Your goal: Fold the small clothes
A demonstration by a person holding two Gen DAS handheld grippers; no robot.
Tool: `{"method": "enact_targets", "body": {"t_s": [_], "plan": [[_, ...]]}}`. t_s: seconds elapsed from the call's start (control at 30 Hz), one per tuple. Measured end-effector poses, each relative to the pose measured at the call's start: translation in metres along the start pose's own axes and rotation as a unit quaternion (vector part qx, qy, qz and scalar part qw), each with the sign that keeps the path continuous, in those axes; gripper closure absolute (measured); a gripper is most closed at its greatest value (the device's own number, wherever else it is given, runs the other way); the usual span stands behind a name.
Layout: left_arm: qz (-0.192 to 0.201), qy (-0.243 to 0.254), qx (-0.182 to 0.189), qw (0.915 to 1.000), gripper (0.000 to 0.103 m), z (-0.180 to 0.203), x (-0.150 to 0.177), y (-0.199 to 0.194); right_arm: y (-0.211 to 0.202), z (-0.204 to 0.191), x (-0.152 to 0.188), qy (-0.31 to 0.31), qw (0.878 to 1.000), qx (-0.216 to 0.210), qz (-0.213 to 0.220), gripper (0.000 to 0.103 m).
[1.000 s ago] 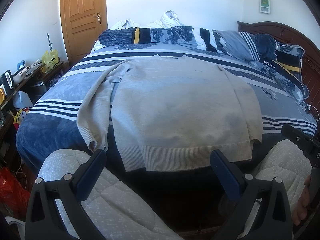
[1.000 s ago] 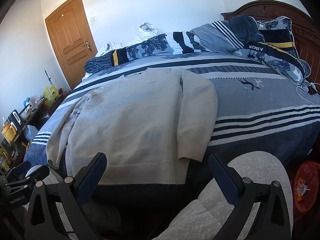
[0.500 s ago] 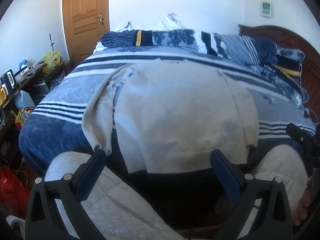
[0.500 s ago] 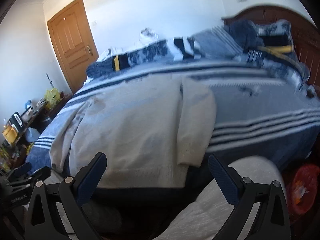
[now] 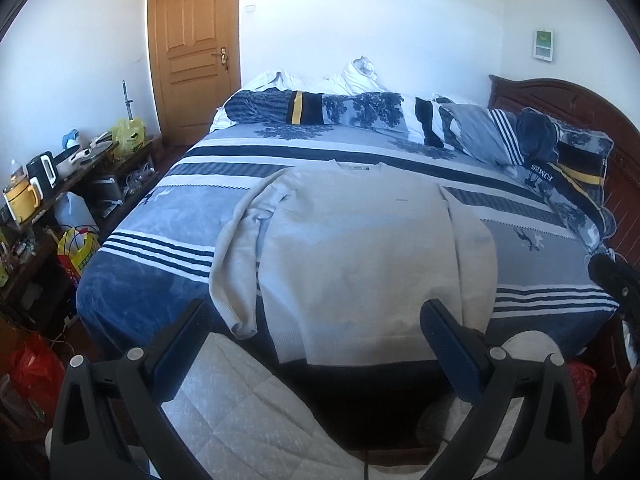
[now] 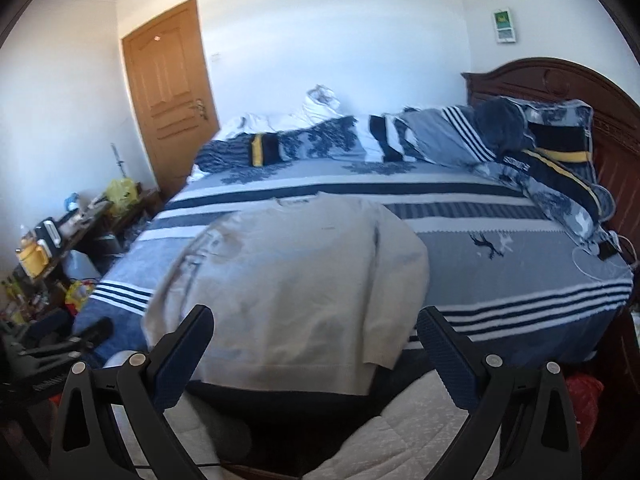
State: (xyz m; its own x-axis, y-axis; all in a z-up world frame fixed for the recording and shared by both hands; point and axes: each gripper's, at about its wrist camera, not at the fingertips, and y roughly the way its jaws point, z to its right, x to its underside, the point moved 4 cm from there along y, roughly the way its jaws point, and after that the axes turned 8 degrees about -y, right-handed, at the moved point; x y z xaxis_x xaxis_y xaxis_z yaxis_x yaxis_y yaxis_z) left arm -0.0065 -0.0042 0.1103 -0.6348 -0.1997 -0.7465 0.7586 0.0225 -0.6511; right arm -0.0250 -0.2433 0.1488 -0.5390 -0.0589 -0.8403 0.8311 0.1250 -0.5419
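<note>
While held low at the foot of the bed, left tongs (image 5: pixel 312 330) spread wide, nothing between the blue pads; right tongs (image 6: pixel 314 338) likewise wide apart and empty, seen again at the right edge of the left view (image 5: pixel 618 284). Directly under both, quilted light-grey trouser legs (image 5: pixel 248 412), knees close against the mattress edge. Beyond the pads, cream knit sweater (image 5: pixel 360 256) laid flat, front up, on the bed (image 5: pixel 160 216), collar toward the far side, ribbed hem at the near edge just beyond the tongs. Both sleeves lying straight down along the body: the one on the left slightly rumpled near the shoulder, cuff curled at the mattress edge; the one on the right smooth, overlapping the body's side. Faint brownish marks near the left shoulder in the right view. Nothing lying on top of the sweater. Around it, blue-and-white striped bedspread; rolled patterned duvet (image 5: pixel 340 110) and pillows (image 5: pixel 480 132) piled along the far side; dark wooden headboard (image 5: pixel 560 96) at right. Wooden door (image 5: pixel 192 44) shut in the far corner. Cluttered low counter (image 5: pixel 52 184) along the left wall with a yellow bag, a yellow mug and containers; red bag (image 5: pixel 32 372) on the floor beneath.
</note>
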Motion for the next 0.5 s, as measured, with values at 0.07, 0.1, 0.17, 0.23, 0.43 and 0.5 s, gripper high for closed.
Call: {"method": "enact_targets", "body": {"t_s": [0.07,0.1,0.17,0.23,0.43,0.5], "plan": [[0.004,0.003,-0.003,1.0,0.0,0.001,-0.001,-0.007,-0.01,-0.007,-0.008,-0.007,1.0,0.001,0.007,0.0],[0.006,0.005,-0.005,1.0,0.0,0.003,-0.001,-0.01,-0.013,-0.009,-0.011,-0.01,1.0,0.003,0.008,0.0],[0.012,0.011,-0.008,0.9998,0.0,0.005,-0.001,-0.016,-0.021,-0.015,-0.018,-0.015,1.0,0.005,0.013,0.0],[0.017,0.014,-0.009,0.9997,0.0,0.006,-0.001,-0.021,-0.026,-0.02,-0.023,-0.019,1.0,0.005,0.012,0.0],[0.021,0.016,-0.005,0.9996,0.0,0.008,-0.005,-0.031,-0.035,-0.024,-0.032,-0.023,1.0,0.008,0.016,0.0],[0.021,0.017,-0.008,0.9996,0.0,0.007,-0.005,-0.032,-0.034,-0.024,-0.033,-0.025,0.999,0.015,0.014,0.0]]}}
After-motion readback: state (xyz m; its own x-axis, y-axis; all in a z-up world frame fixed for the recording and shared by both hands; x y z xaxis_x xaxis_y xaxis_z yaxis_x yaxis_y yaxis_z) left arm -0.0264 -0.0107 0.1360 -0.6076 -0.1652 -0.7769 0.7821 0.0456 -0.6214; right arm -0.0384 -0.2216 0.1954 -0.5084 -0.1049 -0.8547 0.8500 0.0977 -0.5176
